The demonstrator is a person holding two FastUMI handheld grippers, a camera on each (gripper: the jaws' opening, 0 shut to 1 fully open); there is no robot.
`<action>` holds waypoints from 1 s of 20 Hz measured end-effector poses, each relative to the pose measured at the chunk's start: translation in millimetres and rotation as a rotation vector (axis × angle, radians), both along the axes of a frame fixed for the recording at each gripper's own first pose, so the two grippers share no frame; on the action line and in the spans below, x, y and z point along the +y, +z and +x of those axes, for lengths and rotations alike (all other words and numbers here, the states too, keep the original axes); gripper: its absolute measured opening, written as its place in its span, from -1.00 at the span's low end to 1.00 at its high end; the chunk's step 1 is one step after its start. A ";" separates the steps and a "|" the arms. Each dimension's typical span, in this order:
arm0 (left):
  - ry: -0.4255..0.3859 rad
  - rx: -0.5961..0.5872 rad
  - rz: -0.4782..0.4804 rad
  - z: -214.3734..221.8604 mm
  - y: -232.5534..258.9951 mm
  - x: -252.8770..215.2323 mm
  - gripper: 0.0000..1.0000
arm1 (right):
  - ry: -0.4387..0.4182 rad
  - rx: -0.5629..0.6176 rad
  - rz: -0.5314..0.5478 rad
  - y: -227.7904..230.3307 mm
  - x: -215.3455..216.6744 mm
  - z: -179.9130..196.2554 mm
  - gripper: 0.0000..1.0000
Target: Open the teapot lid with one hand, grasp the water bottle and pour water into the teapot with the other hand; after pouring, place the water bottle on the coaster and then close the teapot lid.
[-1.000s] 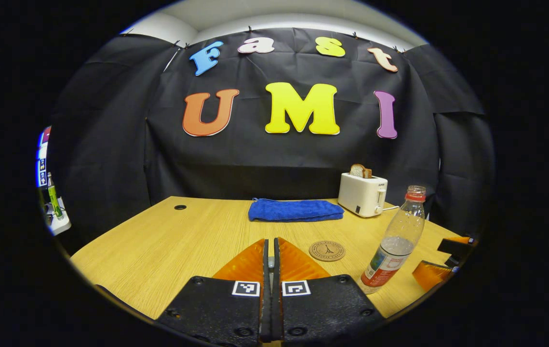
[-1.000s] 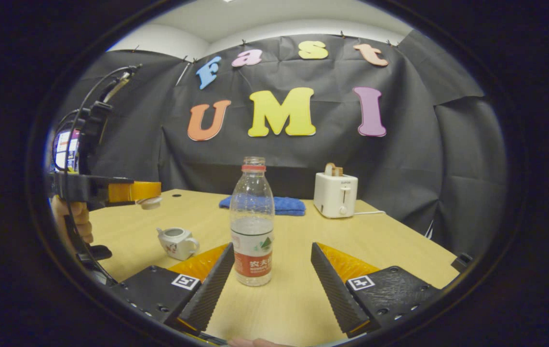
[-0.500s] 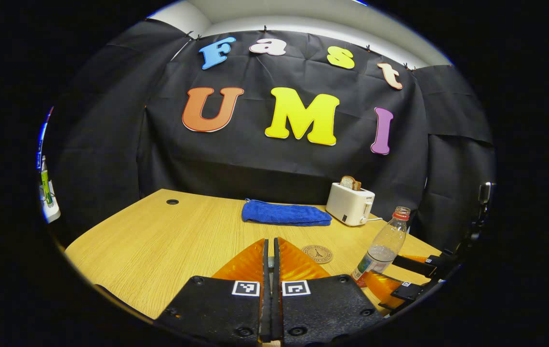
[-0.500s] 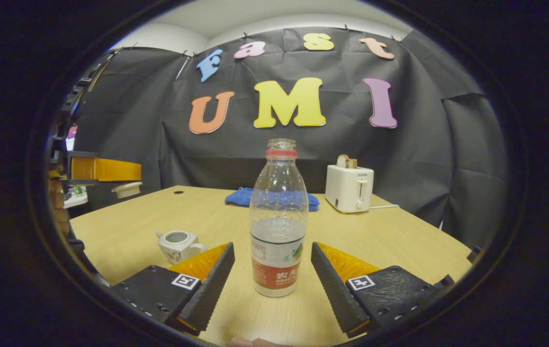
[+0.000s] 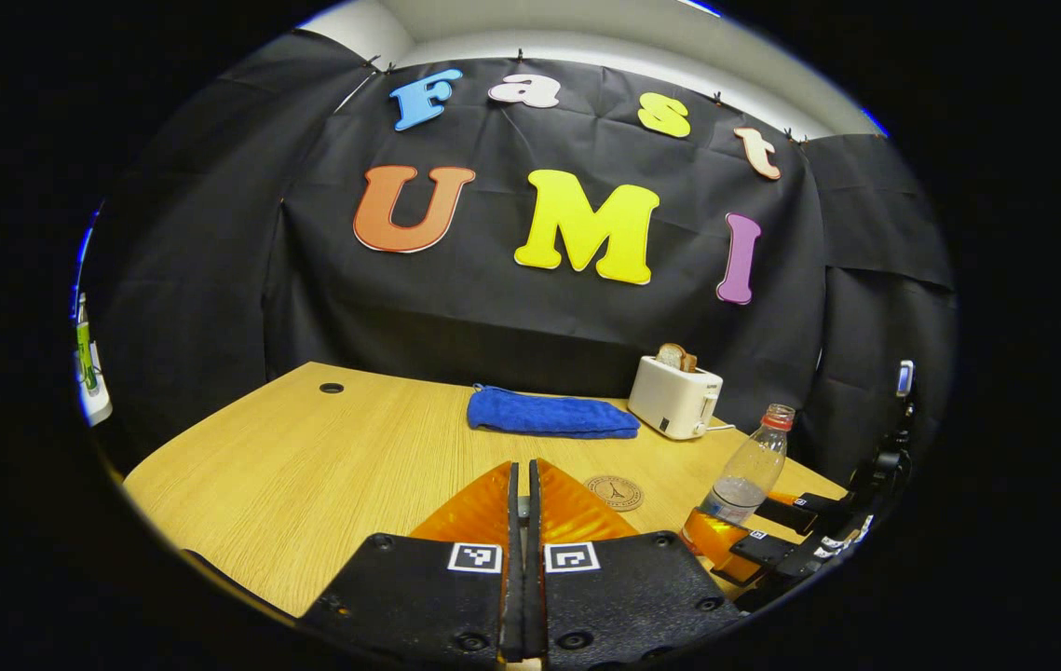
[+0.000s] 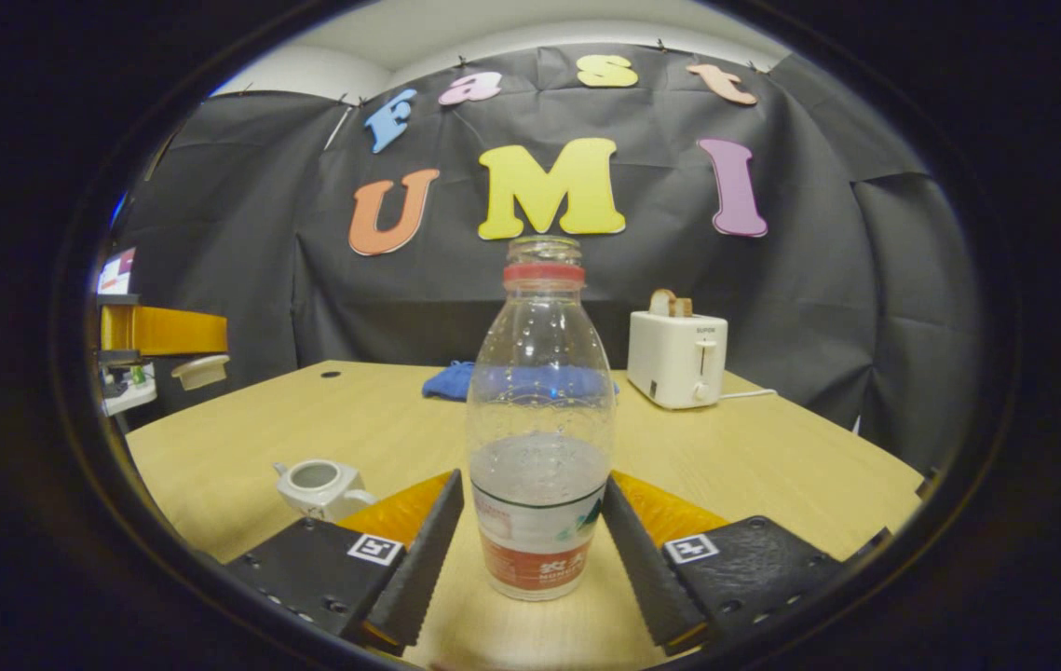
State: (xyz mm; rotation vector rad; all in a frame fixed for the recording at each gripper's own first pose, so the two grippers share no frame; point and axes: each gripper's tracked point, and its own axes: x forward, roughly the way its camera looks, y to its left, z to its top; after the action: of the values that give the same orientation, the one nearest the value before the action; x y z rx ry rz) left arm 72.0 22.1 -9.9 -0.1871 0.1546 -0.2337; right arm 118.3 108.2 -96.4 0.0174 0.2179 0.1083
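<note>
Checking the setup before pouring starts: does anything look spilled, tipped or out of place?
Nothing stands out. The water bottle stands upright and uncapped between the right gripper fingers, the teapot sits open, and the table looks dry.

The bench (image 6: 754,457) is pale wood with a fine matt grain. The bottle (image 6: 539,373) is clear, glossy plastic with a paper-like label. The teapot (image 6: 318,485) looks like glazed white ceramic. The towel (image 5: 550,414) is nubbly blue cloth, the toaster (image 6: 676,359) smooth white plastic, and the coaster (image 5: 613,492) looks like matt cork.
</note>
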 end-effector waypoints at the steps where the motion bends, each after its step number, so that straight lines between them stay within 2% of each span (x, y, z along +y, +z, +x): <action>1: 0.002 0.005 0.010 0.7 -2.3 -1.2 -0.95 | -0.002 0.007 0.002 -0.6 -1.0 0.7 0.67; 2: 0.003 0.007 0.019 -0.9 -2.2 -1.1 -0.94 | 0.000 0.008 0.012 -0.1 -2.0 0.9 0.49; 9: 0.005 -0.008 0.035 -5.1 4.9 3.8 -0.94 | -0.011 0.027 -0.007 2.7 -13.8 -6.4 0.42; 16: 0.021 -0.022 0.059 -9.6 12.9 20.9 -0.94 | -0.051 -0.003 -0.191 14.9 -23.7 -10.5 0.40; 20: 0.042 -0.020 0.045 -9.3 15.1 38.9 -0.94 | -0.091 -0.014 -0.417 15.7 -29.5 -6.3 0.41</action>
State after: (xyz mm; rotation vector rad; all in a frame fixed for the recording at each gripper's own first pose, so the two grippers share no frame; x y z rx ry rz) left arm 62.7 61.0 5.2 -0.1433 0.1357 -0.1898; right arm 112.0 78.7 -80.7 -0.3879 0.2222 -0.0293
